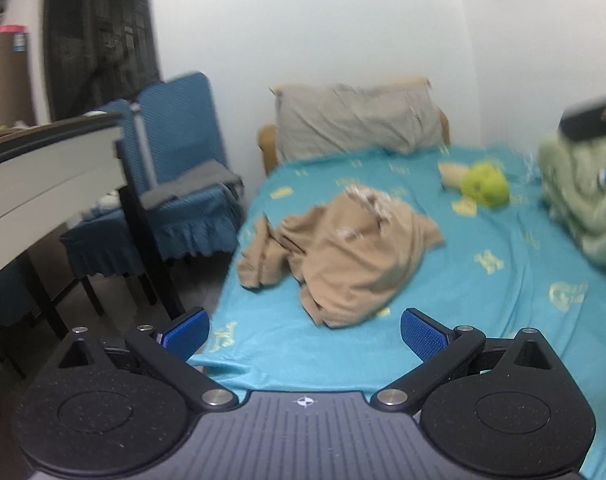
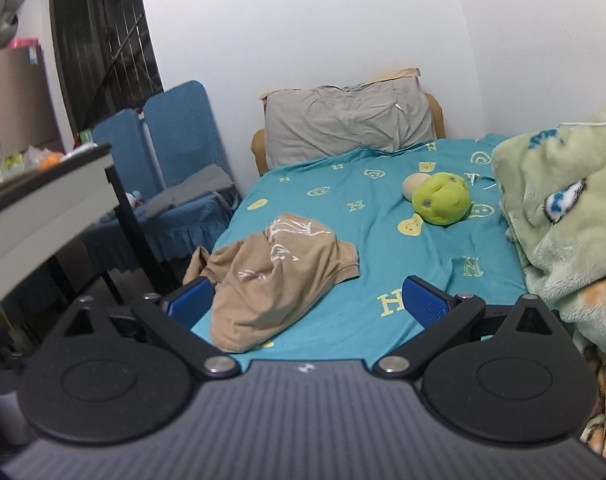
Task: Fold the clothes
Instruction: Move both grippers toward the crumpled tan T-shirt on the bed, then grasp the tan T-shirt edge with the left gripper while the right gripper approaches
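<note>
A crumpled tan shirt with a pale print lies in a heap on the turquoise bed sheet. In the left wrist view my left gripper hovers open just short of the heap, blue pads spread wide and nothing between them. The right wrist view shows the same tan shirt near the bed's left edge on the sheet. My right gripper is open, its left pad close beside the shirt's near end. Neither gripper holds any cloth.
A green plush toy lies further up the bed, a grey pillow at the head. A pale green fleece blanket is piled on the right. Blue-covered chairs and a table edge stand left of the bed.
</note>
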Demonstrator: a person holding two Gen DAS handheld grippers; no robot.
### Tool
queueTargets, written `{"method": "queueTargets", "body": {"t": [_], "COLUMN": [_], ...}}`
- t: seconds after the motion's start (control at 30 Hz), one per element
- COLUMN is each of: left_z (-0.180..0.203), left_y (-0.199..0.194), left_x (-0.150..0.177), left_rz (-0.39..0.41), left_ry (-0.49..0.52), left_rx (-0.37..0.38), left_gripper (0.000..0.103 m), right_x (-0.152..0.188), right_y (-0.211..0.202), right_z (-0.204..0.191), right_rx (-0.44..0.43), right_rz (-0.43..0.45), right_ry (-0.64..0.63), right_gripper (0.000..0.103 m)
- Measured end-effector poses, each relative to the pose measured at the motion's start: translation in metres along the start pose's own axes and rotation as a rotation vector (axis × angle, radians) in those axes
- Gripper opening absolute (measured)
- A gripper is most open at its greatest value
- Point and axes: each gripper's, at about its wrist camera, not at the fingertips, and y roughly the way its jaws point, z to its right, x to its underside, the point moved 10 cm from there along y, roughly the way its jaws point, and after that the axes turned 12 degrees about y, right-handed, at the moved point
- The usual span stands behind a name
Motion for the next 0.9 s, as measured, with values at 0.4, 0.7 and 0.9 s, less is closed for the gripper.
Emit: {"method": "queueTargets", "body": {"t": [0.4, 0.7, 0.9], "left_z": [0.058, 0.074, 0.051], "left_y": [0.15, 0.225, 0.188], "left_x": [0.003, -0.004, -0.028], "left_rz": [-0.068, -0.019, 0.059], "left_ry": [0.354, 0.37, 0.18], "left_rx": [0.13, 0.096, 0.182], "left_gripper": [0.093, 0.044, 0.01], "right_x": [-0.027, -0.001, 0.005], "right_y": [0.022, 0.085, 0.096], "right_z": [0.11, 0.108, 0.11], "right_rx": [0.101, 0.097, 0.114], "right_rz": [-0.033, -0.159, -0.169], "right_ry": [0.314, 0.321, 0.322], "right_gripper": [0.103, 0.103, 0.103]}}
